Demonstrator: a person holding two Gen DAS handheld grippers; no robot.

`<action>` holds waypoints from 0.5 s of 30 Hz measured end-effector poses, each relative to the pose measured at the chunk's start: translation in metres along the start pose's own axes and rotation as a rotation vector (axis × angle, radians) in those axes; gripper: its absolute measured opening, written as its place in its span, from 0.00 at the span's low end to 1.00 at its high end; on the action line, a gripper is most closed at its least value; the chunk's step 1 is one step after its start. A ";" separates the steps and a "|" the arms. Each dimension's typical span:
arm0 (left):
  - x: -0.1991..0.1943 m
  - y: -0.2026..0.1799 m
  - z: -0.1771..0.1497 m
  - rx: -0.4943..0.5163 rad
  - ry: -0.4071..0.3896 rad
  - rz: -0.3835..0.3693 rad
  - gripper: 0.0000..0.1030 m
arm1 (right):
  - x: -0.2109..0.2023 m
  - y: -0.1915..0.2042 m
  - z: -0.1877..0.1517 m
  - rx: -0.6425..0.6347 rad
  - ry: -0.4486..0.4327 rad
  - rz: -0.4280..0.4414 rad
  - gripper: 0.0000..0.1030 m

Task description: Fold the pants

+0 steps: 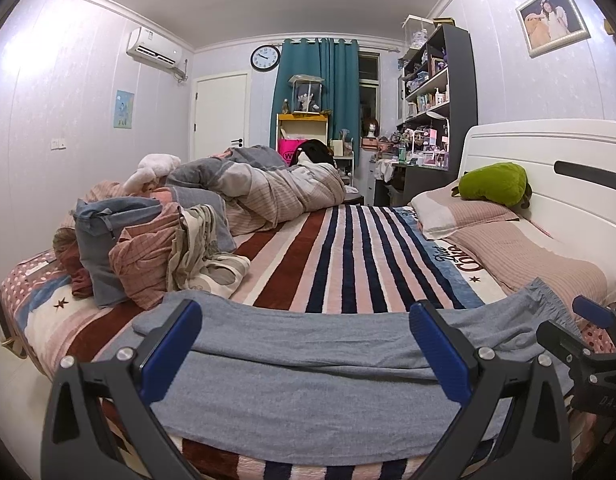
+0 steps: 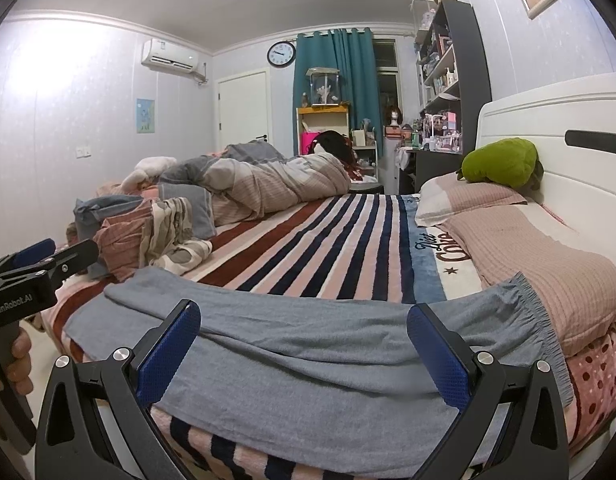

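Note:
Grey pants (image 1: 308,368) lie flat along the near edge of the striped bed, waistband to the right (image 2: 539,320), leg ends to the left (image 2: 120,292). My left gripper (image 1: 306,320) is open, its blue pads wide apart just above the pants' middle. My right gripper (image 2: 304,320) is open too, hovering over the pants nearer the waistband. Each gripper shows in the other's view: the right one at the right edge (image 1: 587,344), the left one at the left edge (image 2: 32,272). Neither holds cloth.
A pile of crumpled clothes (image 1: 148,248) sits on the bed's left side. A rolled duvet (image 1: 268,188) lies at the far end. Pillows (image 1: 527,252) and a green plush (image 1: 493,184) lie by the white headboard (image 1: 547,152) on the right. The striped blanket (image 1: 347,248) stretches beyond the pants.

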State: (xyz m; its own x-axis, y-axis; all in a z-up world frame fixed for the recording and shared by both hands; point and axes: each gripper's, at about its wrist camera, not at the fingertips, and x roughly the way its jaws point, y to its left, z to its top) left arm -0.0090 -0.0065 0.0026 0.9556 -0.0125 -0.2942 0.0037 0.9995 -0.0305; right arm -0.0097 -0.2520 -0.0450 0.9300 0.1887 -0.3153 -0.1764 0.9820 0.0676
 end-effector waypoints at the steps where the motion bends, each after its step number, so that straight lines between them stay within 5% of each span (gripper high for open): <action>1: 0.000 0.000 0.000 -0.001 0.000 -0.003 0.99 | 0.000 -0.001 0.000 0.001 0.000 0.000 0.99; 15: 0.001 0.005 -0.004 -0.009 0.005 -0.012 0.99 | 0.001 -0.001 -0.001 0.006 0.004 0.002 0.99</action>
State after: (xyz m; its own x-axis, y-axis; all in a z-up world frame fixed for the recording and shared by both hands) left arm -0.0089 -0.0012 -0.0021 0.9541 -0.0242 -0.2986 0.0121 0.9990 -0.0424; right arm -0.0092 -0.2531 -0.0463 0.9286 0.1903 -0.3187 -0.1760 0.9816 0.0734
